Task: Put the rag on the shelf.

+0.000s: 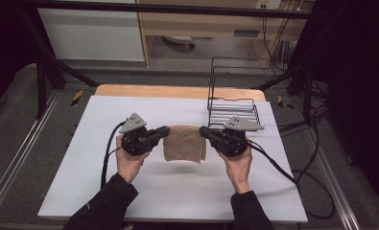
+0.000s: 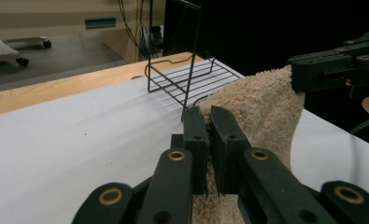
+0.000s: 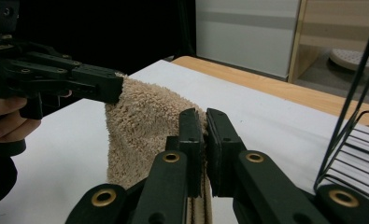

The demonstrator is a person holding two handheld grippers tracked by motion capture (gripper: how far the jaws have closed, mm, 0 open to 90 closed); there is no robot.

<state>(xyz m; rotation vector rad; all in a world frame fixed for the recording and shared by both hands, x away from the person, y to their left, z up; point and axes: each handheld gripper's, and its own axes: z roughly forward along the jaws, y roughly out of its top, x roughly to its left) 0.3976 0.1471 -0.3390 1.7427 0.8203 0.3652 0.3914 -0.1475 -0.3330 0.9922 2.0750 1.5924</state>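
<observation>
A small beige towel [image 1: 183, 143] hangs in the air above the white table top [image 1: 100, 163], stretched between the two grippers. My left gripper [image 1: 164, 131] is shut on its left top corner, and my right gripper [image 1: 202, 131] is shut on its right top corner. In the left gripper view the towel [image 2: 261, 109] runs from my own closed jaws to the other gripper at upper right. In the right gripper view the towel [image 3: 142, 126] drapes down from my closed jaws, and the left gripper [image 3: 119, 91] pinches its far corner.
A black wire rack [image 1: 232, 98] stands at the back right of the table, just behind the right gripper; the rack [image 2: 187, 79] also appears in the left gripper view and the rack [image 3: 355, 149] at the right edge of the right gripper view. Cables trail off both grippers.
</observation>
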